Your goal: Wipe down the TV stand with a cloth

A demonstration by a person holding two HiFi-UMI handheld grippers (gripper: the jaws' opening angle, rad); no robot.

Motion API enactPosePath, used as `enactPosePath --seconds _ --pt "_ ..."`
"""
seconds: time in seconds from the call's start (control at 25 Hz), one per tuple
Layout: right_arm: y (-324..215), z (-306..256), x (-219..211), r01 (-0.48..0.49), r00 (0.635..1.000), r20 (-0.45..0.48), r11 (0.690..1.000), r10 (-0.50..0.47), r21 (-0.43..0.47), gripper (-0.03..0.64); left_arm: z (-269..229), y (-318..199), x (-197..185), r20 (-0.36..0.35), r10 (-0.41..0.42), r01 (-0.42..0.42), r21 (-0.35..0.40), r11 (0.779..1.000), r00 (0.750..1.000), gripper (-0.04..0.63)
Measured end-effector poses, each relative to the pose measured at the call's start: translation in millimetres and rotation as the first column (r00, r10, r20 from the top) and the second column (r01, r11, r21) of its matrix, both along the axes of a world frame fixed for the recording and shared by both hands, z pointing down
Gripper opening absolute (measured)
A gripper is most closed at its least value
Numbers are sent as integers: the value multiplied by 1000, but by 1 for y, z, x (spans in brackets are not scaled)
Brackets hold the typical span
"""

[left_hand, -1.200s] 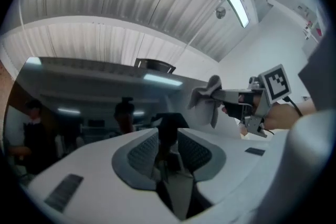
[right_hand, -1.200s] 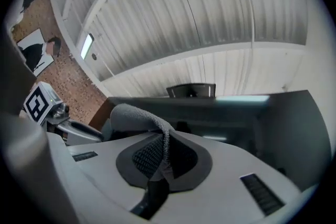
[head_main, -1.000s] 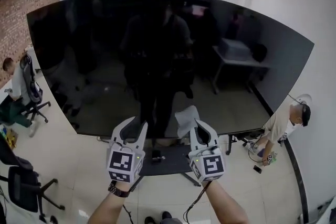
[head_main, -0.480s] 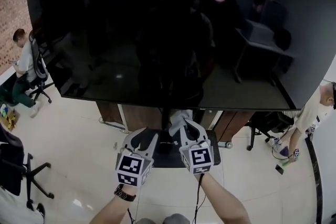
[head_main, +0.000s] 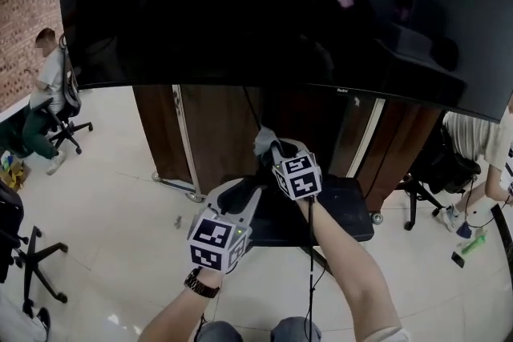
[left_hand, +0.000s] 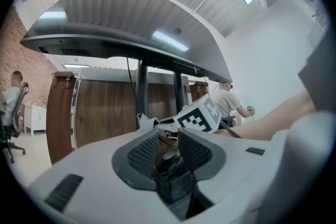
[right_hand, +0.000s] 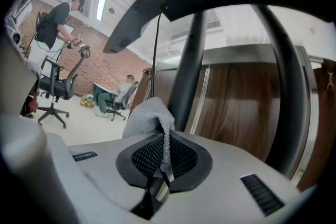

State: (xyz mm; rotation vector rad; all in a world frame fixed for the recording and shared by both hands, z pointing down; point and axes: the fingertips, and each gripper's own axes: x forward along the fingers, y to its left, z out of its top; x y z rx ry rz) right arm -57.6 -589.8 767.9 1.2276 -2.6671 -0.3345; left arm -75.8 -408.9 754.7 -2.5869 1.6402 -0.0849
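Note:
The TV stand has a flat black base on the floor and a dark pole rising to the big black TV. My right gripper is shut on a grey cloth and holds it close to the pole, above the base's rear. In the right gripper view the cloth bulges out above the closed jaws. My left gripper hangs lower and nearer to me, over the base's left edge. Its jaws stand slightly open with nothing between them, aimed at the cloth.
Brown wooden panels with metal rails stand behind the stand. A cable hangs from the TV. A seated person is at the far left, another person at the right, a black office chair near left.
The view has tilted down, showing the stand's base under the TV. My right gripper has carried the cloth forward to the pole; the left gripper has stayed lower and behind.

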Motion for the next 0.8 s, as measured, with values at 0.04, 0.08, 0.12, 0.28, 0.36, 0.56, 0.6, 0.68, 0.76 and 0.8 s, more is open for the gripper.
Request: enactPosePath --seconds 0.04,0.08,0.12,0.28,0.36,0.56,0.6,0.68,0.76,0.8 --pt "-3 17 4 9 1000 2 999 -9 -38 3 8 3 3 -1 12 -12 1 1000 1000 147" --pt "-5 27 11 18 1000 22 997 -16 -69 3 15 5 5 -3 19 -19 1 1000 1000 147" --pt "-5 30 18 26 999 45 996 -22 -88 3 19 6 6 -4 21 -21 0 1000 1000 133" --pt "11 -12 51 21 991 134 999 -24 25 5 17 19 7 10 17 -17 19 1000 1000 127" --pt "25 -66 89 -70 977 209 984 34 166 3 11 25 7 -2 20 -20 32 999 1000 127" --pt "23 -125 191 -289 948 219 910 230 298 4 10 30 10 -27 30 -29 45 999 999 124" --pt "11 -100 196 -283 954 163 932 251 226 3 13 30 11 -36 34 -33 40 999 999 120" --pt "-8 -24 203 -275 960 60 961 273 23 5 20 30 13 -56 42 -41 21 999 998 112" --pt "-6 49 212 -290 956 0 947 293 -135 5 28 33 14 -62 45 -45 2 999 997 112" --pt "2 70 217 -296 954 -12 941 298 -165 5 30 35 15 -59 45 -46 -5 999 997 112"
